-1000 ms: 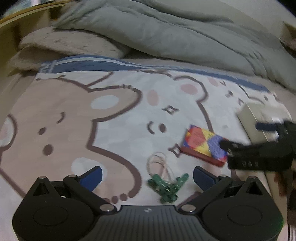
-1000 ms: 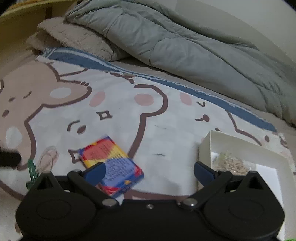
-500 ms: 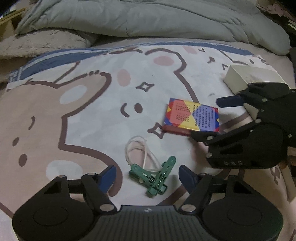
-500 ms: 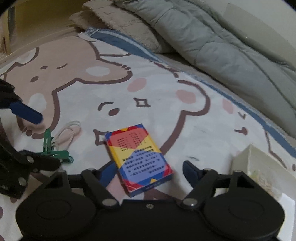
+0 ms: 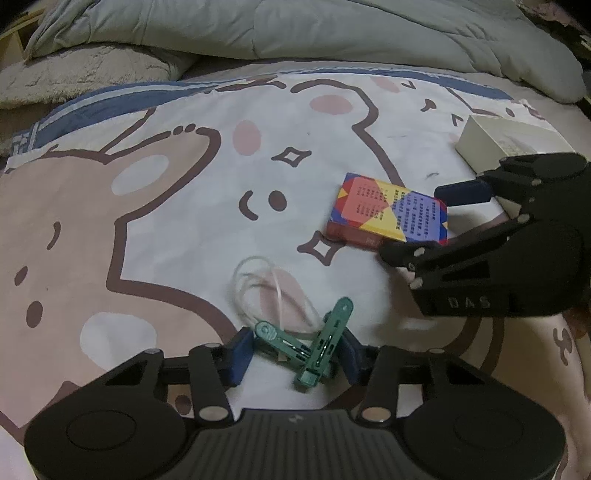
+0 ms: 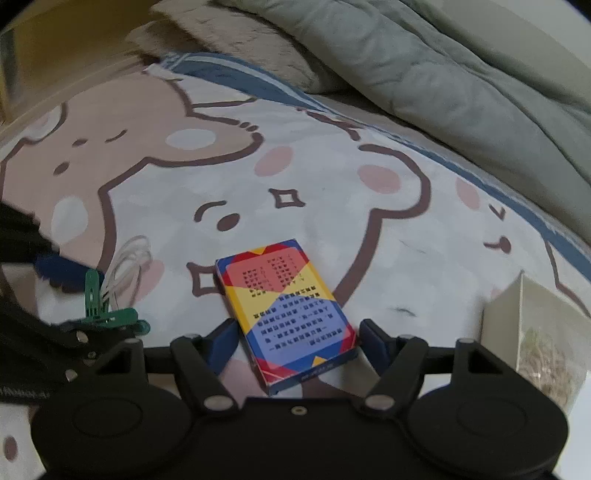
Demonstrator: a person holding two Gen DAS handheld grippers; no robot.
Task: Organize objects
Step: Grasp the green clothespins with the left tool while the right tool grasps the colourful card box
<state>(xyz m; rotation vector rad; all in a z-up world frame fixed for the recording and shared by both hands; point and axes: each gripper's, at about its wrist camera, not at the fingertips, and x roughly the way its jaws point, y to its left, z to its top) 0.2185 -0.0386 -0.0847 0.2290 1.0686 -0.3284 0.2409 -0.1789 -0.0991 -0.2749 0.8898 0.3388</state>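
Two crossed green clips (image 5: 321,343) lie on the bear-print sheet (image 5: 166,221), and my left gripper (image 5: 295,354) is shut on them, its blue pads pressing from both sides. A pale elastic loop (image 5: 258,280) lies just beyond the clips. In the right wrist view the colourful card box (image 6: 284,295) sits between the blue pads of my right gripper (image 6: 297,339). Its jaws are closing and both pads touch the box's long sides. The left wrist view shows the right gripper (image 5: 428,225) on the card box (image 5: 388,214). The right wrist view shows the green clips (image 6: 99,310) at far left.
An open white box (image 6: 517,314) holding several rubber bands stands right of the card box, also visible as the white box (image 5: 491,147). A rumpled grey duvet (image 5: 332,29) and a fluffy beige blanket (image 5: 74,74) bound the far side of the sheet.
Both grippers came down toward the sheet. The left jaws went from wide open to shut on the green clips. The right jaws narrowed onto the card box.
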